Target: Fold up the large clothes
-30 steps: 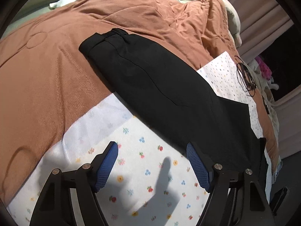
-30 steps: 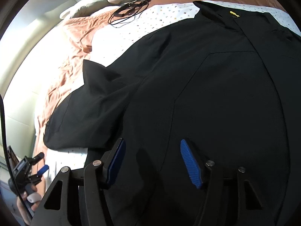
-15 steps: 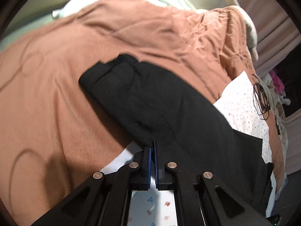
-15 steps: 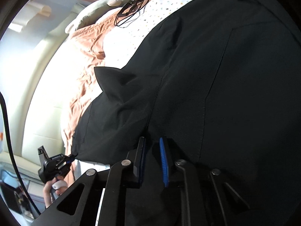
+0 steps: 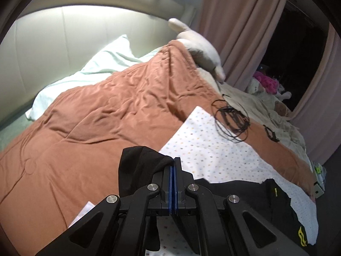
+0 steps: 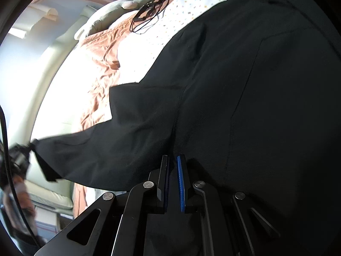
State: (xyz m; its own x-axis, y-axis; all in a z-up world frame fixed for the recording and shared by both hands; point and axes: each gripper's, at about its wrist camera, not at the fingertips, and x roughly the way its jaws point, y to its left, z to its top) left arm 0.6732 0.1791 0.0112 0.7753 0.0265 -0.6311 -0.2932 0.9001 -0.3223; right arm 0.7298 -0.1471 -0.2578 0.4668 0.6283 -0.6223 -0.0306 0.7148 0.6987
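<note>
A large black garment (image 6: 245, 106) lies spread on a white flower-print sheet (image 5: 213, 147) on the bed. My left gripper (image 5: 173, 164) is shut on the end of its black sleeve (image 5: 138, 168) and holds it lifted above the sheet. In the right wrist view that sleeve (image 6: 106, 149) stretches out to the left toward the left gripper (image 6: 19, 155), which is blurred. My right gripper (image 6: 173, 162) is nearly closed, pinching black fabric near the side seam below the armpit. The garment's body also shows in the left wrist view (image 5: 255, 194), with small yellow marks.
A rust-brown duvet (image 5: 96, 117) covers the bed. A coil of black cable (image 5: 232, 119) lies at the sheet's far edge. A pale pillow (image 5: 110, 61), a white plush toy (image 5: 200, 49), the cream headboard (image 5: 64, 42) and pink curtains (image 5: 245, 21) lie beyond.
Both grippers went from open to shut on the garment. My left gripper has since lifted the sleeve end up off the duvet and pulled it taut.
</note>
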